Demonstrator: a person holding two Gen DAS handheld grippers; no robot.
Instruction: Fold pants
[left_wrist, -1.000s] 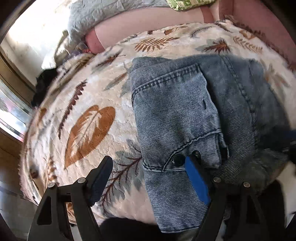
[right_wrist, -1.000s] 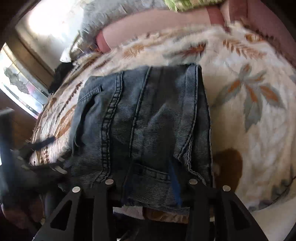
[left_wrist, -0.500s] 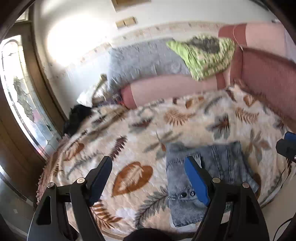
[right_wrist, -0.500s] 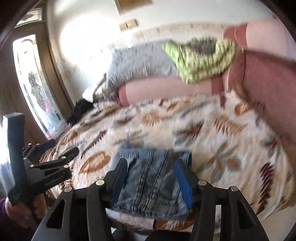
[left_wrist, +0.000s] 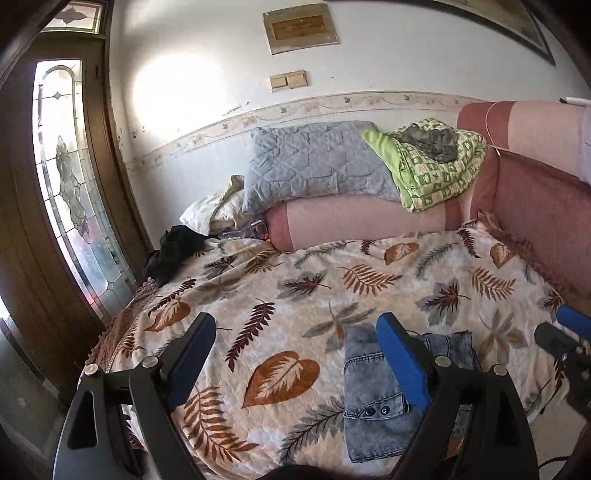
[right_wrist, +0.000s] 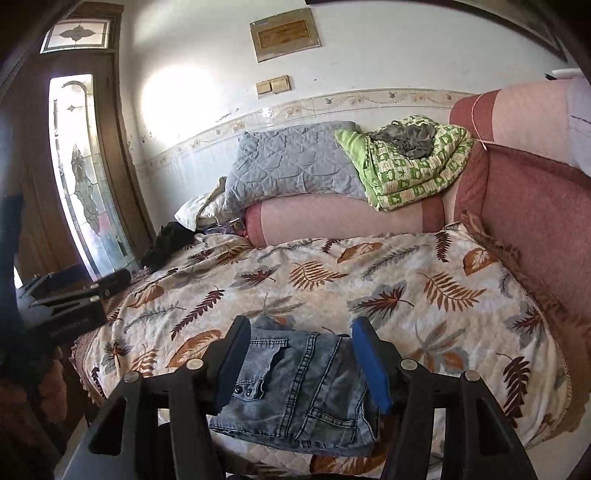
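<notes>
Two tools, left tool (left_wrist: 295, 365) and right tool (right_wrist: 306, 363), are spread, empty; pants (right_wrist: 306, 387) lie folded, lower centre; nothing is judged left.

Black gripper (left_wrist: 297, 363), blue pads (left_wrist: 402, 363)

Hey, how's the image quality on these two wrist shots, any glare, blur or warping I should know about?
Left wrist view: sharp, a blown-out sun patch on the white wall, strong fisheye bending of the stained-glass door, dark corners. Right wrist view: same wall glare, the folded blue denim pants crisp on the leaf-print blanket, the black left gripper at the frame's edge dim and slightly soft.
</notes>
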